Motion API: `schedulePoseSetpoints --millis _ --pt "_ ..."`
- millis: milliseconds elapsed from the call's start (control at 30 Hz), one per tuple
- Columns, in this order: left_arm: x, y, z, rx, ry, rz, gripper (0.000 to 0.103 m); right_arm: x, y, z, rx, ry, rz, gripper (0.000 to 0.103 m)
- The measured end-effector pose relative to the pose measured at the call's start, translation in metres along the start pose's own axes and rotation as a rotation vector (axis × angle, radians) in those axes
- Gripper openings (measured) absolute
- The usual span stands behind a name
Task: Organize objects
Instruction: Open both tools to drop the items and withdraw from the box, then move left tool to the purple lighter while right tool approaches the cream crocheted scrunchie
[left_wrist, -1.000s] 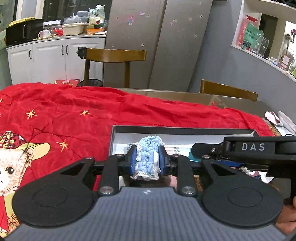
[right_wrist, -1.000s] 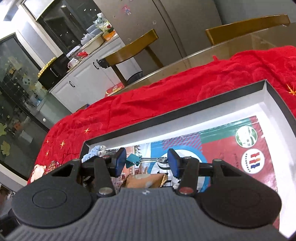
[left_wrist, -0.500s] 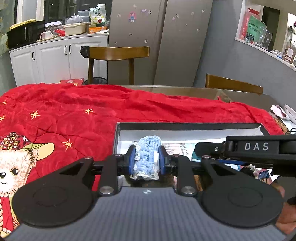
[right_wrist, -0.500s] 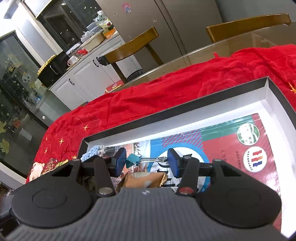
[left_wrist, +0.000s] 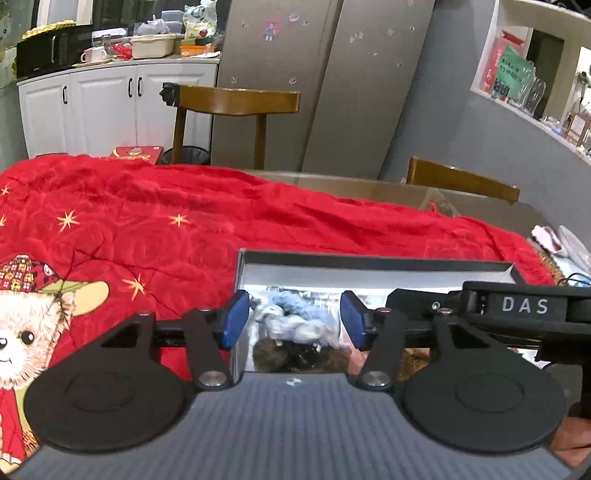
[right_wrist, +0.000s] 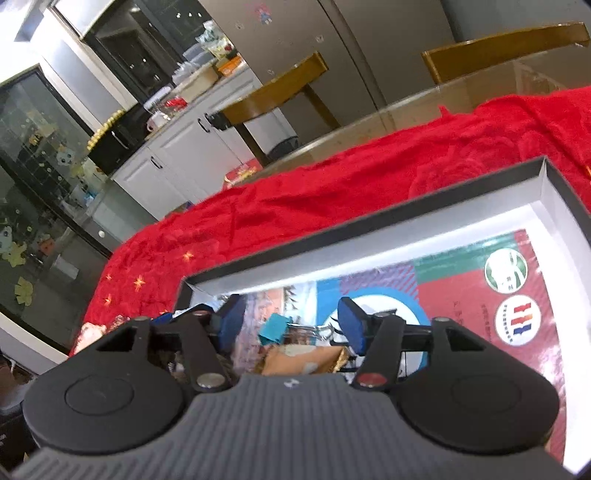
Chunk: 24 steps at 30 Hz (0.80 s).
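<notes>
The left gripper (left_wrist: 293, 325), low in the frame's centre, has just been opening: its blue pads (left_wrist: 232, 319) stand clear of the blue-and-white crocheted piece (left_wrist: 295, 321), which lies loose between them in the near left corner of the grey box (left_wrist: 369, 263), its long axis running across the frame. The right gripper (right_wrist: 291, 326) has likewise just spread; the teal binder clip (right_wrist: 275, 328) sits untouched between its pads, wire handles pointing right, on the printed sheet (right_wrist: 461, 295) inside the box.

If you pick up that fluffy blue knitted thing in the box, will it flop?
Probably. The blue knitted thing looks like soft crocheted yarn, lying crumpled in the box, so it would likely sag and weigh little. Its loops might snag. The left claw has just been opening, its pads clear of it.
</notes>
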<state>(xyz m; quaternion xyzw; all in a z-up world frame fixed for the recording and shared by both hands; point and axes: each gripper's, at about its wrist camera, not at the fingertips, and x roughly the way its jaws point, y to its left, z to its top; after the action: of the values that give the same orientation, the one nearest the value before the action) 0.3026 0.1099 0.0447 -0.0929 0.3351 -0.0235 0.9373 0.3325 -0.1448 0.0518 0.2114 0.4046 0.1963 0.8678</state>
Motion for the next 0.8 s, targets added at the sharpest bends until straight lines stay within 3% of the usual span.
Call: schedulePoseSetpoints --millis 67,167,367,433,633,800 --pt "-0.01 0.001 0.005 -0.004 -0.022 -0.008 0.07 -0.011 0.004 0.003 -0.005 -0.02 0.012 0.074" --pt "-0.037 0.002 0.014 0.003 -0.092 0.006 0.072 -0.039 0.015 0.008 -0.034 -0.07 0.037 0.078" --pt "-0.117 -0.001 0.019 -0.005 -0.264 -0.022 0.083 -0.129 0.035 0.008 -0.138 -0.278 0.074 0.089" --pt "-0.142 -0.005 0.017 -0.029 -0.297 -0.028 0.084 -0.161 0.037 0.002 -0.177 -0.357 0.049 0.091" --pt "-0.207 -0.013 0.008 -0.107 -0.363 -0.109 0.084 -0.224 0.038 -0.023 -0.283 -0.477 -0.027 0.096" --pt "-0.241 -0.03 -0.029 -0.056 -0.376 -0.143 0.084 -0.251 0.022 -0.073 -0.322 -0.577 -0.104 0.101"
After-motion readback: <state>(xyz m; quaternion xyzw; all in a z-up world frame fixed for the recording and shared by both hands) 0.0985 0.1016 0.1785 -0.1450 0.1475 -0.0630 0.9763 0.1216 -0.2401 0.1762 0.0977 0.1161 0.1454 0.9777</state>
